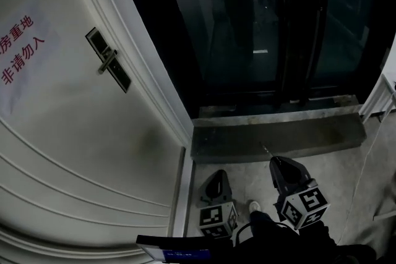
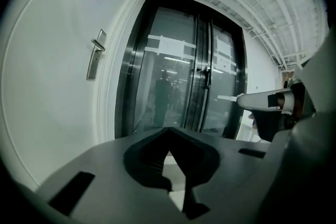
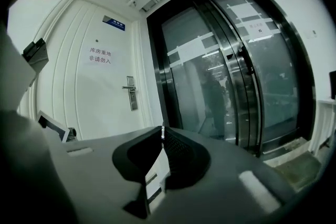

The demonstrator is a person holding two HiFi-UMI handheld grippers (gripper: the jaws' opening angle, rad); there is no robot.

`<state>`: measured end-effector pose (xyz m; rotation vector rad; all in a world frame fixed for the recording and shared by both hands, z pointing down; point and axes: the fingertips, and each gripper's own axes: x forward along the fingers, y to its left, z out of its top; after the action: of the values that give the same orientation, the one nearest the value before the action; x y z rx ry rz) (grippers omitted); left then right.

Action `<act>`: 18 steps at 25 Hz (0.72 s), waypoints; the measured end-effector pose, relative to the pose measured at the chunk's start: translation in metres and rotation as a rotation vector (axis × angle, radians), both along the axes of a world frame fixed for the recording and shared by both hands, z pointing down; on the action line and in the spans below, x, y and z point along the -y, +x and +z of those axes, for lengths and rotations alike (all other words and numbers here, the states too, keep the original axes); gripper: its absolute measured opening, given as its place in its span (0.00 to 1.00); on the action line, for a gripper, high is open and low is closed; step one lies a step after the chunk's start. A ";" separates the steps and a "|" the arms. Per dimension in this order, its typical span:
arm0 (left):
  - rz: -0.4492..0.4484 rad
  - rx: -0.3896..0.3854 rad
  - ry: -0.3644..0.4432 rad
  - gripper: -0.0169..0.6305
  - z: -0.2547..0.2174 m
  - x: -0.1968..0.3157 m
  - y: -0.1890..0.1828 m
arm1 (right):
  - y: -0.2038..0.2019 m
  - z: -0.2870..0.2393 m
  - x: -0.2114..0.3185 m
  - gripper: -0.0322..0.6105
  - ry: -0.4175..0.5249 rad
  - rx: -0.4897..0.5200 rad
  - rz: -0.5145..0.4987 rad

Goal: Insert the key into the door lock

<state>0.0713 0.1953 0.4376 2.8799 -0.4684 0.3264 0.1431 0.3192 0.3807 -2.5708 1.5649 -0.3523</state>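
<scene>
A white door (image 1: 93, 151) fills the left of the head view, with its metal lock plate and lever handle (image 1: 108, 61) high up on it. The same lock shows small in the left gripper view (image 2: 96, 55) and in the right gripper view (image 3: 131, 93). My right gripper (image 1: 276, 161) is low, near the floor, far from the lock and shut on a thin metal key (image 1: 265, 149) that sticks out past the tips. The key's edge (image 3: 163, 130) shows between the closed jaws. Beside it, my left gripper (image 1: 218, 173) is shut with nothing in it (image 2: 169, 130).
Dark glass double doors (image 1: 266, 21) stand right of the white door, with a grey stone threshold (image 1: 278, 136) below them. A notice with red print (image 1: 21, 46) is stuck on the door. A shoe (image 1: 253, 206) and a screen edge (image 1: 179, 253) are at the bottom.
</scene>
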 end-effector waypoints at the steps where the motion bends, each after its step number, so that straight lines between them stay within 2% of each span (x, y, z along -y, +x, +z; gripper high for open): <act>1: -0.010 -0.003 0.003 0.03 -0.005 0.007 0.014 | 0.017 -0.005 0.008 0.07 0.006 -0.012 -0.009; 5: -0.067 -0.019 0.016 0.03 -0.018 0.034 0.057 | 0.074 -0.019 0.037 0.07 0.027 -0.047 -0.052; 9: -0.150 -0.014 0.024 0.03 -0.019 0.057 0.075 | 0.103 -0.019 0.061 0.07 0.039 -0.042 -0.114; 13: -0.227 -0.011 0.024 0.03 -0.015 0.080 0.074 | 0.112 -0.012 0.087 0.07 0.036 -0.024 -0.180; 18: -0.347 -0.011 0.035 0.03 -0.013 0.118 0.053 | 0.103 -0.010 0.133 0.07 0.038 -0.038 -0.292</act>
<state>0.1240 0.0770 0.4241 2.7603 -0.9625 0.2455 0.2457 0.1858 0.3702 -2.3341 1.9451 -0.2974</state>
